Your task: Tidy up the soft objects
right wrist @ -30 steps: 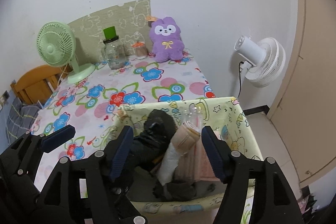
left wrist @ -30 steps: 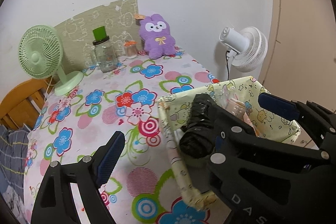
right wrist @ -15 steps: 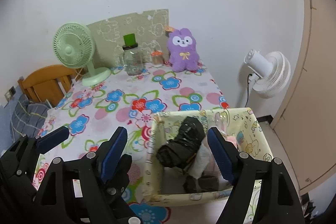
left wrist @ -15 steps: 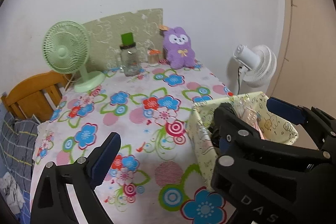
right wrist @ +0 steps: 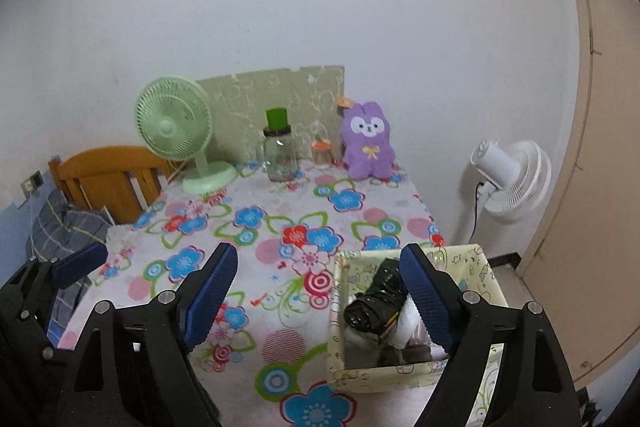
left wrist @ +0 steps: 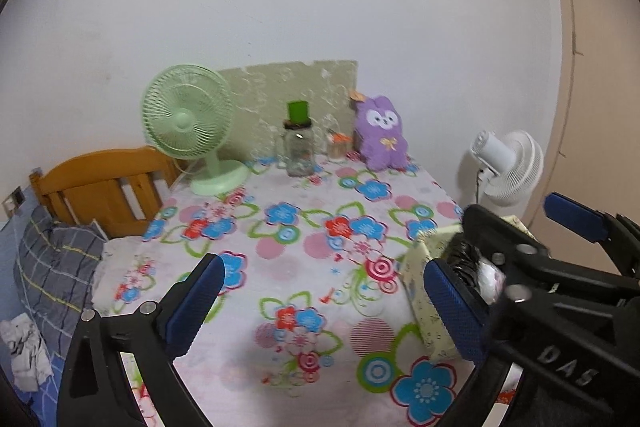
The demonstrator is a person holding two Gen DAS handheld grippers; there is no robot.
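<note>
both my tools hold nothing: left tool (left wrist: 320, 301) and right tool (right wrist: 318, 289) stand with fingers apart above the tabletop (right wrist: 280, 227). the fabric box (right wrist: 416, 373) at the near right edge holds the rolled soft items (right wrist: 376, 301). i judge sorting nearly complete; the purple plush (right wrist: 368, 141) sits unsorted at the far wall

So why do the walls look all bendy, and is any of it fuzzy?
Both views come through a fisheye lens, so the door frame curves and the corners go black. Left wrist view: the basket beside the right gripper is smeared, and the purple bunny is soft. Right wrist view: sharper, the bunny's face is clear.
</note>
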